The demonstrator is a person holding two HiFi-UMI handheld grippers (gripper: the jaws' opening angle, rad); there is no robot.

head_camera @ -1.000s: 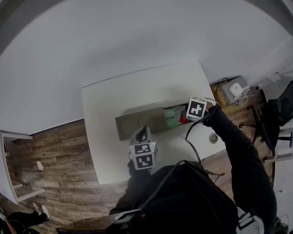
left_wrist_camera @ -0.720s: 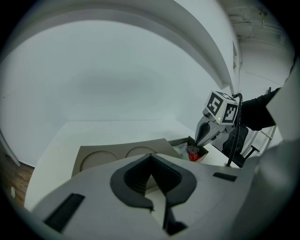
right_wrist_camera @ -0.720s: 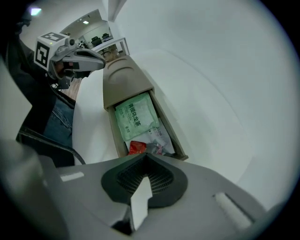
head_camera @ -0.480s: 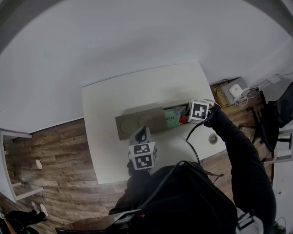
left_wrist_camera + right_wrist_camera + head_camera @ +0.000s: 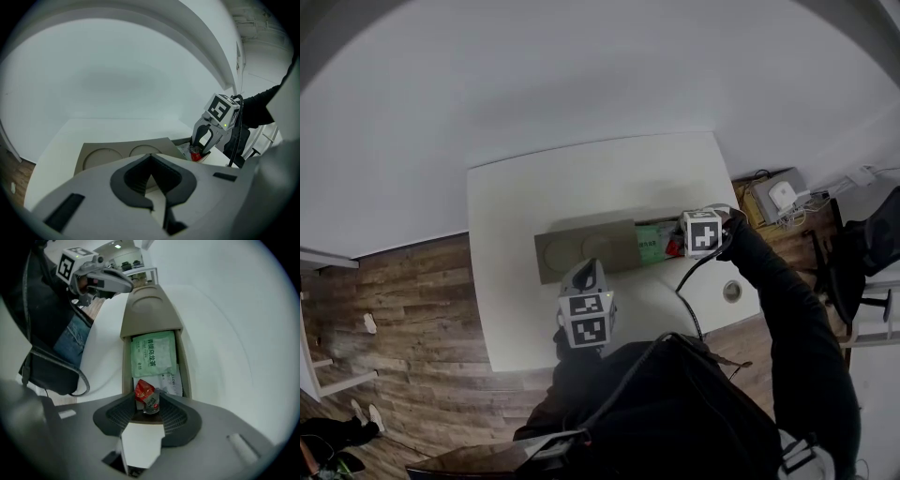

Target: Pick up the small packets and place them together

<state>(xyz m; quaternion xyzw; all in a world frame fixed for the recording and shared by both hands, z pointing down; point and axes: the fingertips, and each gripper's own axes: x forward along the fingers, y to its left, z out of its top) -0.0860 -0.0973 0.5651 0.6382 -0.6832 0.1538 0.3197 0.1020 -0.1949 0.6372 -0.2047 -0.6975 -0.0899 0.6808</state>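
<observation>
Our left gripper (image 5: 150, 158) hangs shut and empty near the box (image 5: 125, 357). Inside the box lie a green packet (image 5: 152, 355) and a white packet (image 5: 172, 380). Our right gripper (image 5: 146, 403) has just been opening. Its jaws stand apart around the red packet (image 5: 145, 392), which rests in the box beside the others. We judge the gathering nearly done.

the person wears a black long sleeve (image 5: 787, 309) and blue jeans (image 5: 75, 336). the left gripper (image 5: 589, 268) and right gripper (image 5: 200, 151) are grey, each topped by a white cube (image 5: 702, 232) with black square markers; a black cable (image 5: 680, 284) trails from the right one.
</observation>
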